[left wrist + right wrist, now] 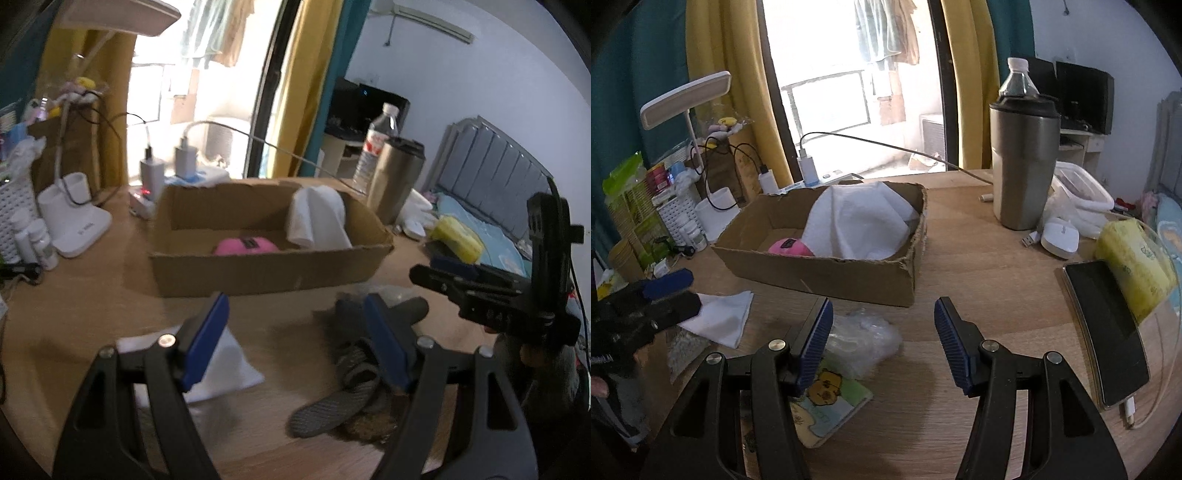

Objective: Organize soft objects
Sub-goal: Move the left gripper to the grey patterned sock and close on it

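The left gripper [295, 343] has its blue fingers [205, 339] apart with nothing between them, above a white cloth [229, 362] and a grey sock [332, 406] on the wooden worktop [92, 314]. The right gripper [882, 343] also has its fingers [816, 339] apart and empty, over a clear plastic bag [864, 336] and a small cartoon cloth [827, 402]. Just behind them sits a cardboard box [820, 273] with a pink soft thing [790, 247] and a big white cloth [857, 225] inside.
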The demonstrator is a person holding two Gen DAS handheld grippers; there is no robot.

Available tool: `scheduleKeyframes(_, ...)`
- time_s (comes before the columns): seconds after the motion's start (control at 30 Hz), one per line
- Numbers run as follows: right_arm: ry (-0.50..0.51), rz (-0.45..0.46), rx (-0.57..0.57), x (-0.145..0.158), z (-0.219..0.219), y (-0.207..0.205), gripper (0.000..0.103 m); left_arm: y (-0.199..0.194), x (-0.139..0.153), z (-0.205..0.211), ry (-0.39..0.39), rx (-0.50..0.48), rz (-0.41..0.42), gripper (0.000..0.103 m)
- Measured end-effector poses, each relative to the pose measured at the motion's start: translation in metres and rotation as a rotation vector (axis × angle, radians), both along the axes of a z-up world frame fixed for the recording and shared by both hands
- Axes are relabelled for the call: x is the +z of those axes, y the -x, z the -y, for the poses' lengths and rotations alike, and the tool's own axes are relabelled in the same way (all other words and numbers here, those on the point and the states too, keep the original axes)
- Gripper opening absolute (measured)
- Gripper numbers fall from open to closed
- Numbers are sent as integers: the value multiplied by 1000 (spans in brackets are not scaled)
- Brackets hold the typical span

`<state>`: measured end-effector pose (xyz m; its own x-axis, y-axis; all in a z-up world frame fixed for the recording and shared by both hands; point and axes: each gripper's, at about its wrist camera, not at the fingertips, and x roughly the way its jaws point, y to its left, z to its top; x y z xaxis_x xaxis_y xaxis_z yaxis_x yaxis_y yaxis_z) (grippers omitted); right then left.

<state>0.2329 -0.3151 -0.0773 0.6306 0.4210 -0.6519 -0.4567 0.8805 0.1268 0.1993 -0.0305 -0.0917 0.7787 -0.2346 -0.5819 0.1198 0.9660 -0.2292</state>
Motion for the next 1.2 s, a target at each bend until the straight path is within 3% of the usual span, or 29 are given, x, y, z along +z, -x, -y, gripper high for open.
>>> scheduleKeyframes(0.33, -33, -14, 17, -12, 24, 0, 60, -21, -30, 44, -41, -82, -134, 77)
scheduleKeyframes(0.7, -80, -27, 8, -20, 41, -6, 60, -40, -57, 60, -187, -58, -264, 77)
scheduleKeyframes(0.9, -93, -31, 8, -21, 46, -4, 60, -45, -59, 62, -252, -22, -268, 77)
scheduleKeyframes(1.07, -116, -37, 9, -19, 47, -5, 60, -51, -64, 72, -270, -57, -282, 77)
scheduleKeyframes(1.13, -128, -45, 22, -19, 43, -5, 61, -53, -65, 73, -269, -61, -284, 75)
scheduleKeyframes(1.2, -136, -53, 43, -19, 37, -5, 61, -52, -66, 73, -270, -73, -274, 59)
